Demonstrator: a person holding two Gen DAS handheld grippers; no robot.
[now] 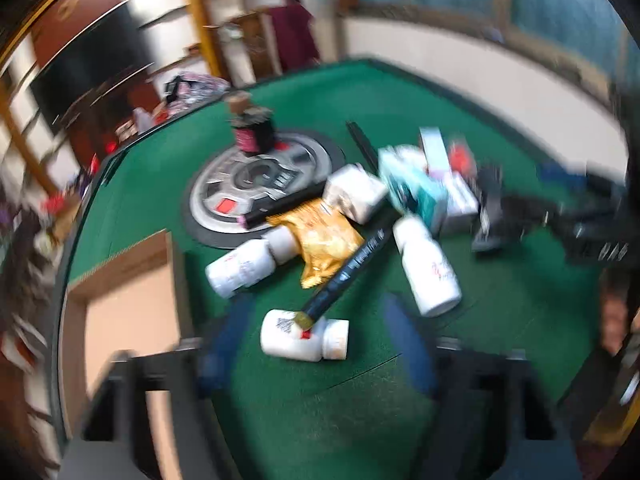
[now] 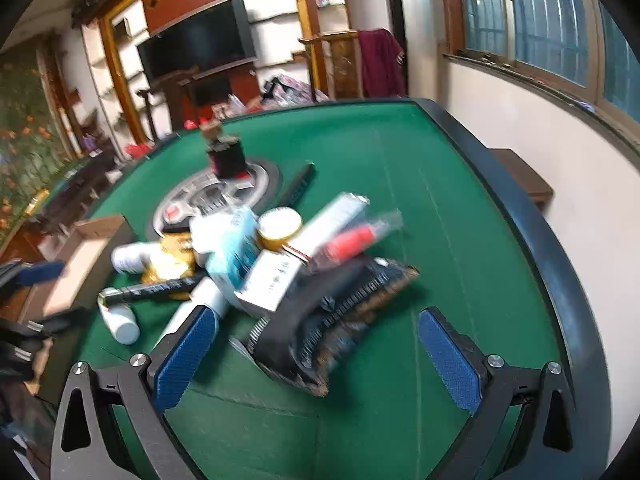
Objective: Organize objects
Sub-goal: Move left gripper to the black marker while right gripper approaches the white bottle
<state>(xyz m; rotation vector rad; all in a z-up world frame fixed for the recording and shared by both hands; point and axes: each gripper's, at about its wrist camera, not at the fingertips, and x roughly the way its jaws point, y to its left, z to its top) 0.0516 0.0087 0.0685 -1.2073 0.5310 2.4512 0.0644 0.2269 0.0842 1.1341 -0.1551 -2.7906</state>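
A jumble of objects lies on the green table (image 2: 404, 168). It includes white bottles (image 1: 429, 268), a gold pouch (image 1: 325, 245), a black tube (image 1: 352, 266), a teal box (image 1: 412, 190) and a white box (image 2: 272, 280). My left gripper (image 1: 316, 340) hovers over the pile's near side, fingers apart. A small white bottle (image 1: 304, 338) lies on the felt between them, untouched. My right gripper (image 2: 318, 358) stands wide open. A dark patterned packet (image 2: 340, 316) lies just ahead, between its blue pads (image 2: 450, 360), with no contact.
An open cardboard box (image 1: 132, 308) sits at the table's left edge. A round patterned disc (image 1: 256, 184) marks the table's middle, with a dark corked bottle (image 1: 252, 128) standing on it. A black comb (image 2: 298, 184) lies behind the pile. A wall and windows run along the right.
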